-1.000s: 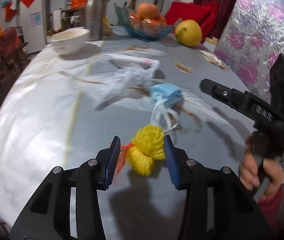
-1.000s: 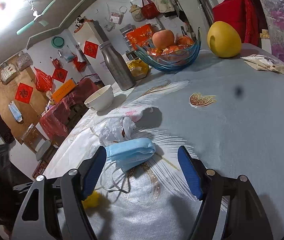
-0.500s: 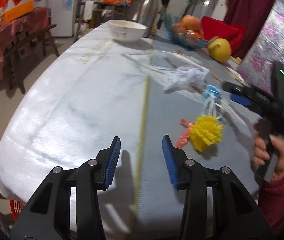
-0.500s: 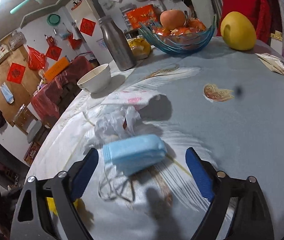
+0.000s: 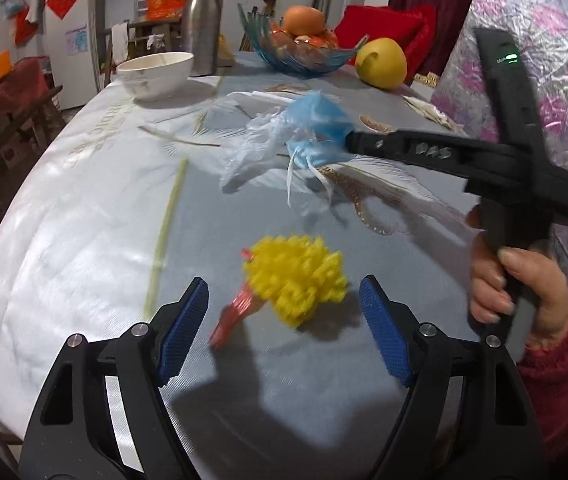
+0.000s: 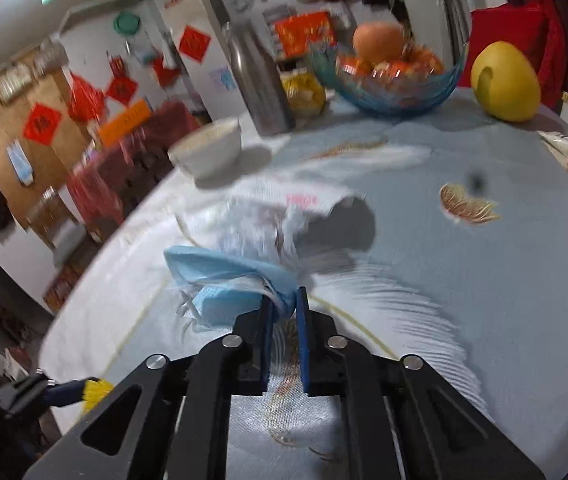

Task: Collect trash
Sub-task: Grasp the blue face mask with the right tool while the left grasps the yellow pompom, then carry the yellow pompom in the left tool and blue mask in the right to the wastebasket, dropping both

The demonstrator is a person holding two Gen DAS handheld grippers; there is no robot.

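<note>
My right gripper (image 6: 284, 306) has just closed its fingers, and they are now clamped on the blue face mask (image 6: 228, 280), pinching its bunched edge with the white ear loops trailing down. From my left wrist view the mask (image 5: 315, 132) hangs at the tip of that gripper (image 5: 349, 142), just beside a crumpled clear plastic bag (image 5: 256, 144) that lies on the tabletop (image 5: 84, 220).

My left gripper (image 5: 284, 320) has just been opening; its blue fingers (image 5: 186, 330) now stand wide apart. The yellow mesh ball (image 5: 295, 276) with its red tag sits on the tabletop between them, touching neither finger.

My right hand (image 5: 515, 284), in a red sleeve, wraps the right gripper's handle.

Farther back on the tabletop stand a white bowl (image 5: 156, 74), a steel flask (image 5: 204, 20), a blue glass fruit bowl (image 5: 299, 52) and a yellow pomelo (image 5: 381, 62).
</note>
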